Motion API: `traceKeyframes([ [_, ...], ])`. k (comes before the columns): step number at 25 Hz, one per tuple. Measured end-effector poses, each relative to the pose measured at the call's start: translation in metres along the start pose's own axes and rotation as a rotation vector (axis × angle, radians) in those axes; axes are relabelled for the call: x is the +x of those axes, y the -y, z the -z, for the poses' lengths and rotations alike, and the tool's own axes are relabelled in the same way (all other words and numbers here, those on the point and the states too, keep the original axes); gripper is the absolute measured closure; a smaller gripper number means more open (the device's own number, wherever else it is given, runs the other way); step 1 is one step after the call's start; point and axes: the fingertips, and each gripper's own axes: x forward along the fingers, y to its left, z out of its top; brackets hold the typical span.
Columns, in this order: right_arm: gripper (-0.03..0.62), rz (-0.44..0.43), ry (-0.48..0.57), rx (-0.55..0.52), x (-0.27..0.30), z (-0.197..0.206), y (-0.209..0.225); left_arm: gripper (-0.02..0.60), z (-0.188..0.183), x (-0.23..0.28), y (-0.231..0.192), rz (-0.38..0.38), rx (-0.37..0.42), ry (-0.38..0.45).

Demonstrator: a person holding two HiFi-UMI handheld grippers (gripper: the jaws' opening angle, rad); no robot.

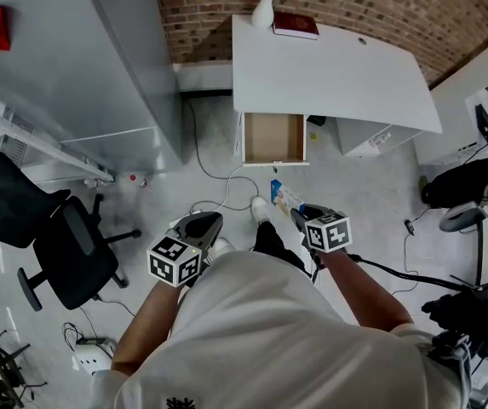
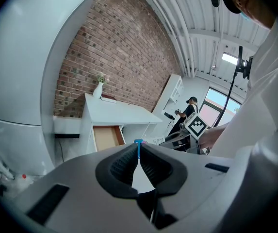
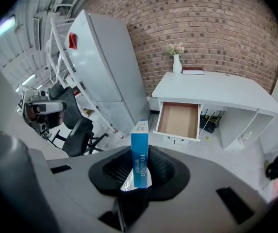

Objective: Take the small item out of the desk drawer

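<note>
The white desk (image 1: pixel 329 66) has its drawer (image 1: pixel 273 137) pulled out, and the brown inside shows bare; it also appears in the right gripper view (image 3: pixel 180 121). A small blue and white box (image 3: pixel 139 154) stands upright between the pads of my right gripper (image 3: pixel 139 171), which is shut on it. In the head view that box (image 1: pixel 284 198) is held above the floor, well short of the drawer, ahead of the right gripper (image 1: pixel 299 216). My left gripper (image 1: pixel 205 226) hangs beside it, jaws closed together (image 2: pixel 139 161) with nothing gripped.
A vase of flowers (image 1: pixel 263 7) and a dark red book (image 1: pixel 295 25) sit at the desk's back edge. A tall grey cabinet (image 1: pixel 82 58) stands left of the desk, a black office chair (image 1: pixel 65 245) nearer left. Cables (image 1: pixel 226 186) trail over the floor below the drawer.
</note>
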Motion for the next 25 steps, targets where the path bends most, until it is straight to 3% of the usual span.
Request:
traceKeyframes([
  [25, 0.487, 0.009, -0.011, 0.012, 0.005, -0.007, 0.007, 0.552, -0.006, 0.011, -0.009, 0.013, -0.01, -0.011],
])
